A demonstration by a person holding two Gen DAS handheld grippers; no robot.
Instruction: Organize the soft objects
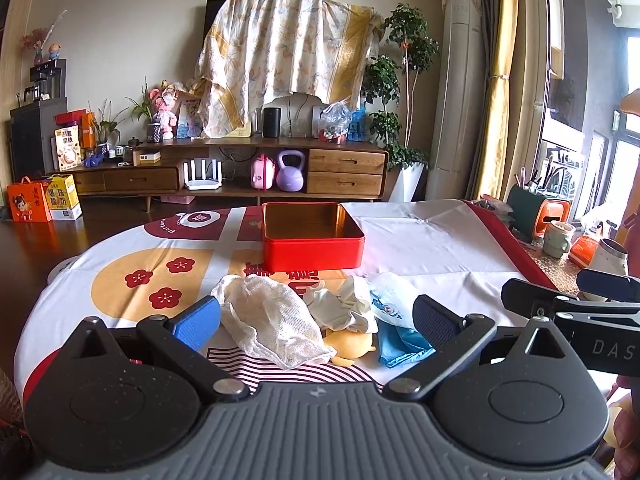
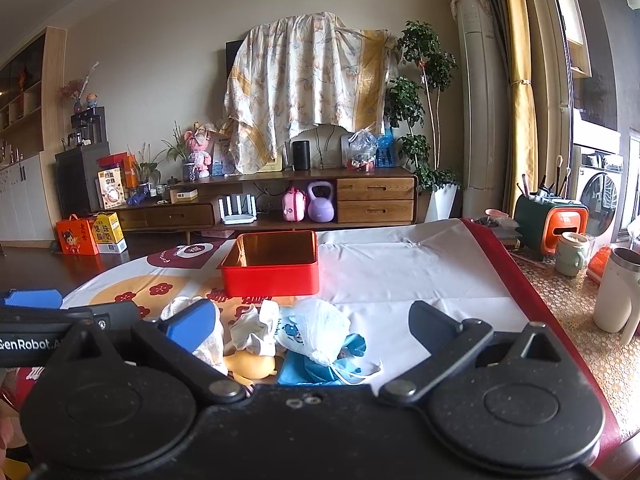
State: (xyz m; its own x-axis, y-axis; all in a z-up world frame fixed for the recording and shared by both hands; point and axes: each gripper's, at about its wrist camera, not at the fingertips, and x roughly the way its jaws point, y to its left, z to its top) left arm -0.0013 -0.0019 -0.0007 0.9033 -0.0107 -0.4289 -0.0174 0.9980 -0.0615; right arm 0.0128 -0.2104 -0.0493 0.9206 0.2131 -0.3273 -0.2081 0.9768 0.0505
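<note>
Spread wide and holding nothing, the left gripper (image 1: 316, 322) is hovering over a soft pile: mesh cloth (image 1: 268, 328), white bag (image 2: 316, 330). "GenRobot" is showing lower left beside the equally spread right gripper (image 2: 312, 326). Red tin (image 1: 312, 236) is sitting open mid-frame.

"DAS" shows on the right tool (image 1: 608, 292); "GenRobot.A" on the left tool (image 2: 32, 300).

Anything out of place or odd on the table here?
Only the expected mess: soft items lie heaped in front of the empty red tin. Nothing looks spilled or damaged.
</note>
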